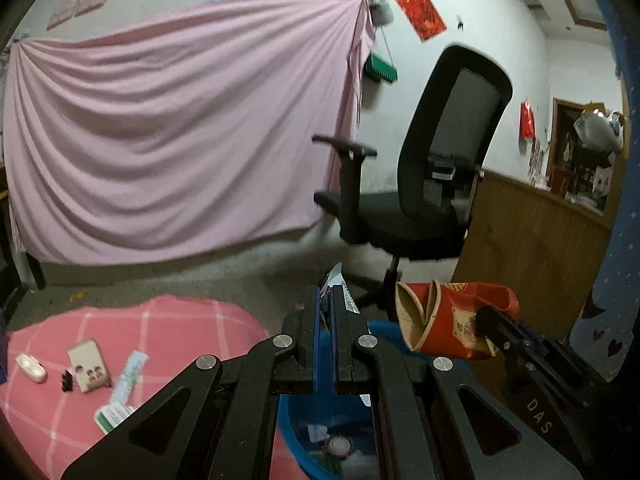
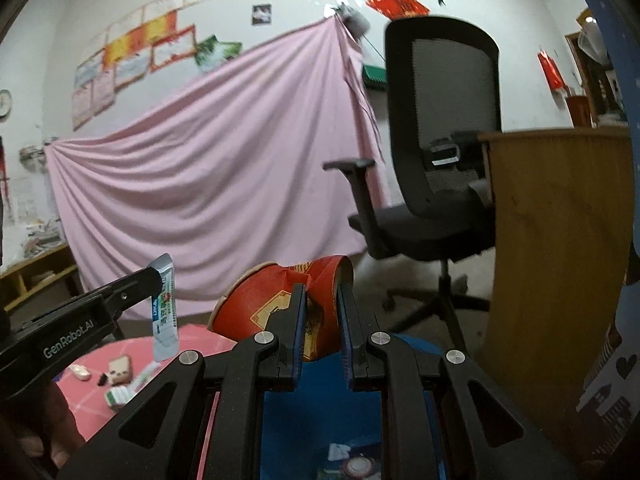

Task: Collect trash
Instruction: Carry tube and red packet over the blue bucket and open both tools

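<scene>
A pink sheet [image 1: 172, 132] hangs across the back wall, with a black office chair [image 1: 424, 184] standing to its right on the floor. Below, your bench carries a pink checked cloth [image 1: 168, 320], and a blue bin [image 2: 304, 412] sits under both tools with scraps lying in its bottom. Your right hand-held gripper [image 2: 322, 322] pinches a crushed red paper cup [image 2: 260, 300] on its side, above the bin. Your left hand-held gripper [image 1: 326, 322] is pressed together on a silver wrapper [image 2: 164, 304], which hangs upright above the edge of the cloth and just left of the cup. On the cloth, well apart from both tools, lie a small tan box [image 1: 88, 364], a green-and-white packet [image 1: 124, 392], a white case [image 1: 30, 366] and a black clip [image 1: 67, 381].
</scene>
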Demonstrator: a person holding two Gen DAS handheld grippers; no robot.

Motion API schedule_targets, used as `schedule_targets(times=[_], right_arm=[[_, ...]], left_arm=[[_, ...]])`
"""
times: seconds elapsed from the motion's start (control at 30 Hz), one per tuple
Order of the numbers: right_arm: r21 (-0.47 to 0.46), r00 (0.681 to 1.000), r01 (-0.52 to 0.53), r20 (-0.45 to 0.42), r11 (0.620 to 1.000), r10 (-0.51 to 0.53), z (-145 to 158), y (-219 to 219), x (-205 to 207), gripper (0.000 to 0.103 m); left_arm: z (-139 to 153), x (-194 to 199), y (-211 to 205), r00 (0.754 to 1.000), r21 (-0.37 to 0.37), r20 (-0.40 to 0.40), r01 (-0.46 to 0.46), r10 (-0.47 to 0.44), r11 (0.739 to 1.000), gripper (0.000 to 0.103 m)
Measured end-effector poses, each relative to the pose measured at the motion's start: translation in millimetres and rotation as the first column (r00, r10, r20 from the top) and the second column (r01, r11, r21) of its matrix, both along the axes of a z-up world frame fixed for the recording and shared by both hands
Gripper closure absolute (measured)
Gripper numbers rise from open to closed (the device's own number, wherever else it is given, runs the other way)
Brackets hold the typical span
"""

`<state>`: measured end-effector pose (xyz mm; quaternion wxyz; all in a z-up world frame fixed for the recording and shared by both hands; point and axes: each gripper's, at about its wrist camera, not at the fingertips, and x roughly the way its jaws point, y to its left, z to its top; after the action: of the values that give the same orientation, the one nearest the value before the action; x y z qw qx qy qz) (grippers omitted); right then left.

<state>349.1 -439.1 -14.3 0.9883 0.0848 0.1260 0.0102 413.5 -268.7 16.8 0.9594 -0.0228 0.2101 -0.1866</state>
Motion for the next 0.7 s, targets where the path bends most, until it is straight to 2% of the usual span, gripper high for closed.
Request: schedule_targets(times=[0.1,0.27,0.7], right_arm=[[0.011,0.999,0.011,-0.05,1.0,-0.011,-6,-8,7,0.09],[0.025,0.991,0.019,-0.13,1.0,-0.016,-18,-16,15,0.09],[0.031,0.975,0.02,-0.22,0.999,-0.013,-30,-18,25,0.088]], left_arm=[[-8,13,-11,0.998,0.027,-0.067,0.009,-0.007,1.0,0.101],[-21,19,-17,0.991,0.053,-0.13,0.017,-0.01,0.998,0.101],[-30,29,-13,0.969,0.029,-0.246,0.041,-0.033,0.999,0.099]])
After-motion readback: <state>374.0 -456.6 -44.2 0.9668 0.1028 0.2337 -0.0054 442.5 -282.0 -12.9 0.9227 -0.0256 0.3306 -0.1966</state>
